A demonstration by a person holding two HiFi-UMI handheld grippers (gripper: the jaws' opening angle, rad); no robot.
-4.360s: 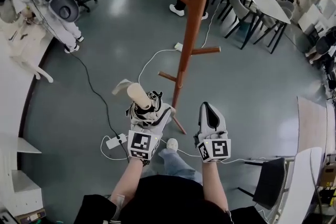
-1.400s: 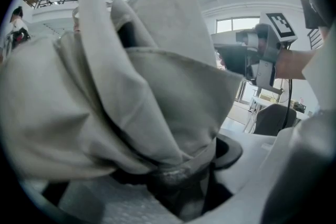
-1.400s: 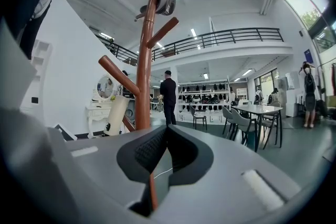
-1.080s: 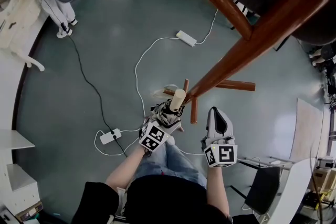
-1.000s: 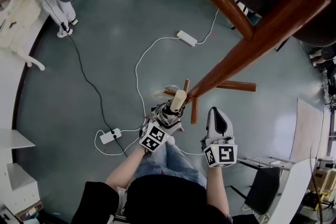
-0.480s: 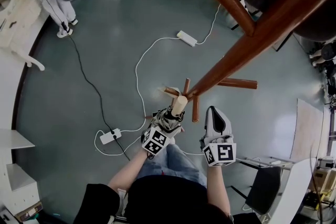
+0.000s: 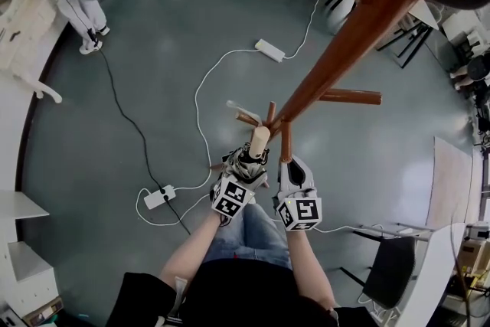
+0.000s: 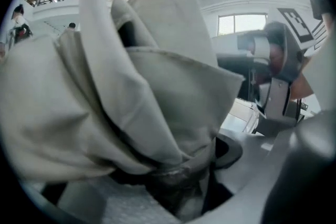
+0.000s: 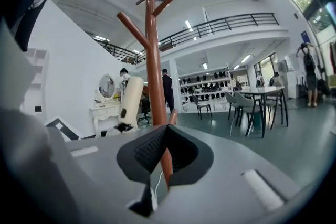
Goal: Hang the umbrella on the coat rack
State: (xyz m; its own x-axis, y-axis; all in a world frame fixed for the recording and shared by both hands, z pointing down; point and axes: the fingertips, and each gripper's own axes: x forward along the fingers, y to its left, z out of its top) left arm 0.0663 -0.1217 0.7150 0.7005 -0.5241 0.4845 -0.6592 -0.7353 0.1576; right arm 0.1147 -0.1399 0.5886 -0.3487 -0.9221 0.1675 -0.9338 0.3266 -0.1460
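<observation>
1. Left gripper (image 7: 244, 167) is clamped on the folded umbrella (image 7: 246, 158), with beige cloth packed between wide-set jaws. Right gripper (image 7: 289, 163) has its jaws pressed together on nothing; the rack pole only shows behind them.
2. Umbrella is in the air, roughly upright, with its pale wooden handle (image 7: 260, 140) on top. In the head view the handle tip sits just beside the coat rack (image 7: 337, 50). In the right gripper view it stands left of the pole, not touching.
3. Short pegs (image 7: 269, 112) branch from the rack close to the handle, a longer peg (image 7: 348, 96) sticks out to the right, and more sit high up. Something dark already hangs at the top.
4. Floor below has a white cable and a power strip (image 7: 157, 199).
5. Step, as I read it: approach and line up. Nothing is hooked yet.
6. Next move: pick a free peg and bring the handle end up to it. I can't see any strap or loop, so find what catches first. The right gripper is free to pinch that and slip it over the peg. Open the left only once the peg carries the weight.
</observation>
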